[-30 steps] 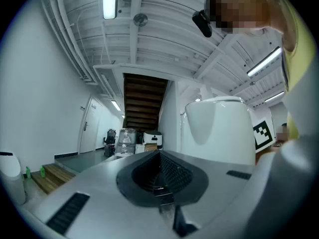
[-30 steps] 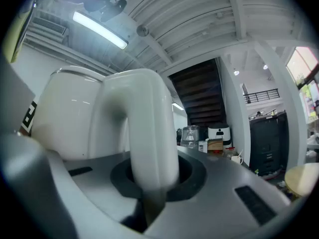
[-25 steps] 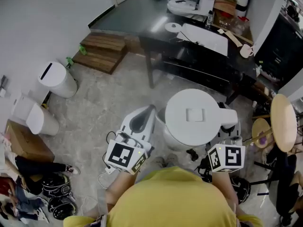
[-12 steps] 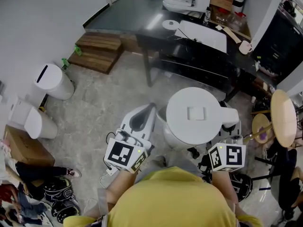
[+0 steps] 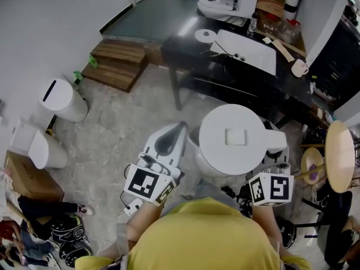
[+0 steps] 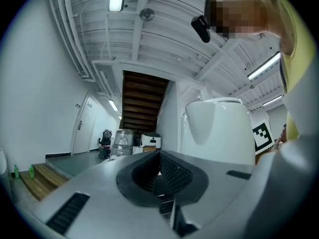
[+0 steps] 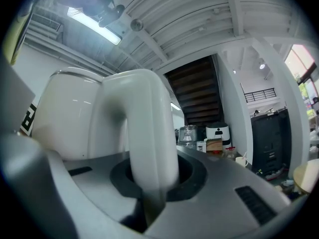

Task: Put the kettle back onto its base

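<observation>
Right gripper (image 5: 275, 163) was clenched on the white kettle's (image 5: 233, 139) handle (image 7: 147, 133). The kettle hung above the floor, well apart from the round white base (image 5: 205, 34) on the dark table (image 5: 185, 44). Left gripper (image 5: 177, 133) sat just beside it, jaws together, empty.

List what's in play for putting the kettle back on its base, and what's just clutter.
In play: kettle, gripped by its handle in the right gripper; round white disc on the dark table, likely the base.
Clutter: white bin, wooden steps, mug, round wooden stool, cardboard box.
</observation>
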`<action>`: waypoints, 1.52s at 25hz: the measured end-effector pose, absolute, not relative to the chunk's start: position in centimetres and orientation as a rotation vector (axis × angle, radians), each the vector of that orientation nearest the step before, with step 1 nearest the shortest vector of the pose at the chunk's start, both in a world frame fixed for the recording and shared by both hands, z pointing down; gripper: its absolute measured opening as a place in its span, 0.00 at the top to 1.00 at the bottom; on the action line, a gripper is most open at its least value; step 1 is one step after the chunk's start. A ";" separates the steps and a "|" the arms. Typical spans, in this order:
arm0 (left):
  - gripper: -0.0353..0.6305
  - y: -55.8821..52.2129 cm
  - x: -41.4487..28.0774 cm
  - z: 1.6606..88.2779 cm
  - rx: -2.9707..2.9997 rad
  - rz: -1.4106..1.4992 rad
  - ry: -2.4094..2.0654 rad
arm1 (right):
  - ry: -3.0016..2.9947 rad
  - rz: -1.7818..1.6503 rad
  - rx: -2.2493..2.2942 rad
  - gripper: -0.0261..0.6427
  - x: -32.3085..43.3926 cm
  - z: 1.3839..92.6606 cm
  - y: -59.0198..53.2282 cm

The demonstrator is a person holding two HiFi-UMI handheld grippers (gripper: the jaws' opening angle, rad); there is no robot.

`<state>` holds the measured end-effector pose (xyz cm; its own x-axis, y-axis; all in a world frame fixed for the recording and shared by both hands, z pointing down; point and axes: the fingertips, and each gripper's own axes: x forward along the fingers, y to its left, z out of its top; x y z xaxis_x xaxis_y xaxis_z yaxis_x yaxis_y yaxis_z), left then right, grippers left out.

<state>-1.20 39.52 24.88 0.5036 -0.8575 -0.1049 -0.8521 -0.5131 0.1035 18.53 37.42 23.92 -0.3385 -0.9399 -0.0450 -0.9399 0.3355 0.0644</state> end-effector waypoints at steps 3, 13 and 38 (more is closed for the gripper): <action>0.94 36.1 -0.5 24.0 2.708 -0.253 -1.554 | -2.591 -0.149 1.777 0.89 18.9 23.2 33.9; 0.94 28.7 0.9 23.7 2.660 -0.279 -1.635 | -2.642 -0.125 1.705 0.88 20.5 23.1 25.4; 0.94 12.2 -2.9 23.6 2.711 -0.257 -1.517 | -2.597 -0.094 1.782 0.87 16.1 23.2 9.6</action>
<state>-2.90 12.24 23.61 0.5127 -0.8484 -0.1315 -0.8444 -0.5260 0.1015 16.14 9.64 23.20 -0.3604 -0.9319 -0.0417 -0.9324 0.3587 0.0434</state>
